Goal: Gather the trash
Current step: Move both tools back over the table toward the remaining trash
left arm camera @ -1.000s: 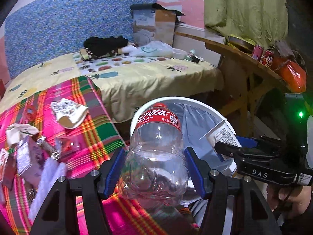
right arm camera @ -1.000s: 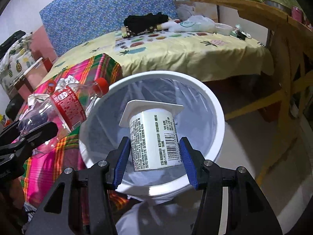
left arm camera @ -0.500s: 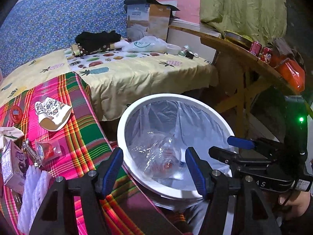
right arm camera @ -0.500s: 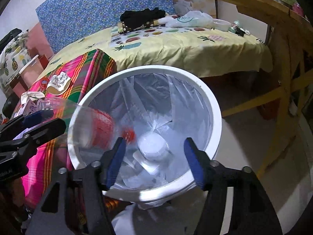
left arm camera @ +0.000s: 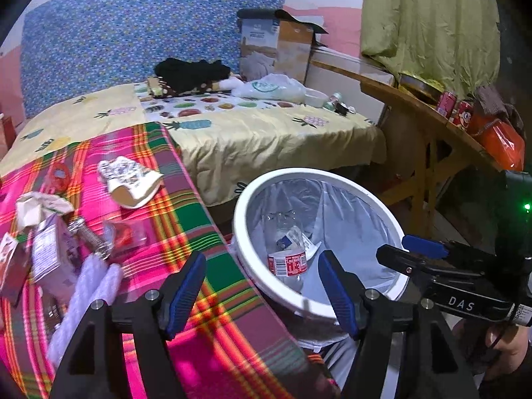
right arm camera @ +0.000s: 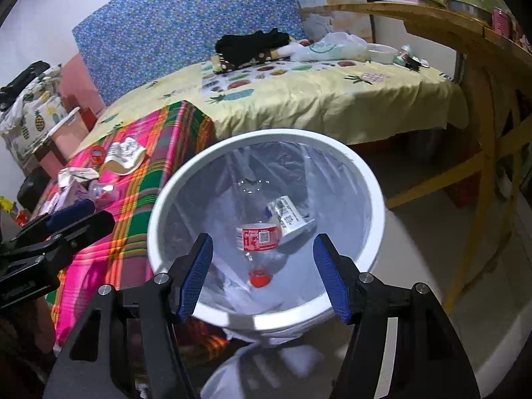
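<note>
Left wrist view: the left hand-held gripper (left arm camera: 262, 294) is released and its jaws are opening, nothing between them. A second ago it gripped the bottle (left arm camera: 286, 262); now that bottle lies down in the lined bin (left arm camera: 252, 282), with the cup (left arm camera: 307, 242) just behind it. The view has swung left since then, so the plaid cloth (left arm camera: 186, 219) fills the near left, strewn with a shoe (left arm camera: 131, 181), a carton (left arm camera: 50, 259) and wrappers. The right hand-held gripper (left arm camera: 402, 249) shows at right over the bin's rim, a hand (left arm camera: 508, 355) behind it.

Right wrist view: the right hand-held gripper (right arm camera: 262, 281) is released too, its jaws apart with nothing between them. A second ago it clamped the cup (right arm camera: 291, 216); now the cup rests deep in the bin (right arm camera: 166, 219), touching the bottle (right arm camera: 257, 242), whose red cap points toward the near side. The left hand-held gripper (right arm camera: 83, 214) sits at left over the plaid cloth (right arm camera: 139, 206). The bed (right arm camera: 332, 99) lies beyond.
</note>
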`<state>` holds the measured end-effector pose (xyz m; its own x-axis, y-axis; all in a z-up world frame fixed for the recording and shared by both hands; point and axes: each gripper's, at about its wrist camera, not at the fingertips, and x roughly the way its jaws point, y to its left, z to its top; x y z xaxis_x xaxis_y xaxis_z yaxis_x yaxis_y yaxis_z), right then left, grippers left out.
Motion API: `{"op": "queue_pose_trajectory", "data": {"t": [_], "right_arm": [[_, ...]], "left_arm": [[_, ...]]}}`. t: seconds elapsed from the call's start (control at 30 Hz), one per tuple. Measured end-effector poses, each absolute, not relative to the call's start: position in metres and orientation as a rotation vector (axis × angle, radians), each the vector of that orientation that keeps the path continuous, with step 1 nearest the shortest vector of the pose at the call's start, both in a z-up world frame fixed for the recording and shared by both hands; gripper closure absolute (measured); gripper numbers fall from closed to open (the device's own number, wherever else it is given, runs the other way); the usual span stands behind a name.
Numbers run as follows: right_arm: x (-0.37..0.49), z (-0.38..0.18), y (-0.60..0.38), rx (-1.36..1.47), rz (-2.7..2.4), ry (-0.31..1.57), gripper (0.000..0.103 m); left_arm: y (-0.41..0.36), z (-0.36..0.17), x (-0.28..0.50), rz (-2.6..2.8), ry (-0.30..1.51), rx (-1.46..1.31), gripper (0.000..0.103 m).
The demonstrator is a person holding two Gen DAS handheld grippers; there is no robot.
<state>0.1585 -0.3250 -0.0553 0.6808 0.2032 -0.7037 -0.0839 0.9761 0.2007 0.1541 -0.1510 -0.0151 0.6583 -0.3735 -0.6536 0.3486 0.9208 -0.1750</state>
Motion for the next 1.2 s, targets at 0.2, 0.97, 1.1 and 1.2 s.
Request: {"op": "queue_pose_trajectory", "data": {"t": [0.2,0.97,1.1,1.2], "right_arm": [[0.151,-0.05,-0.31,0.156,0.221,0.797,0.038],[0.122,-0.039,-0.245,0.071,0.382,0.761,0.038],[0.118,-0.038,-0.238,0.075,0.404,0.755,0.038],[0.118,-0.037,-0.232,0.07,0.42,0.76,0.043]], "left_arm": [[-0.13,-0.009,0.131,-0.341,0.716,-0.036,0.033],[-0.038,-0.009,0.065,-0.122,0.685,-0.146,0.033],[-0.027,-0.009,0.057,-0.095,0.678,-0.152,0.033],[-0.019,-0.011,0.051,-0.09,0.675,-0.169,0.033]]}}
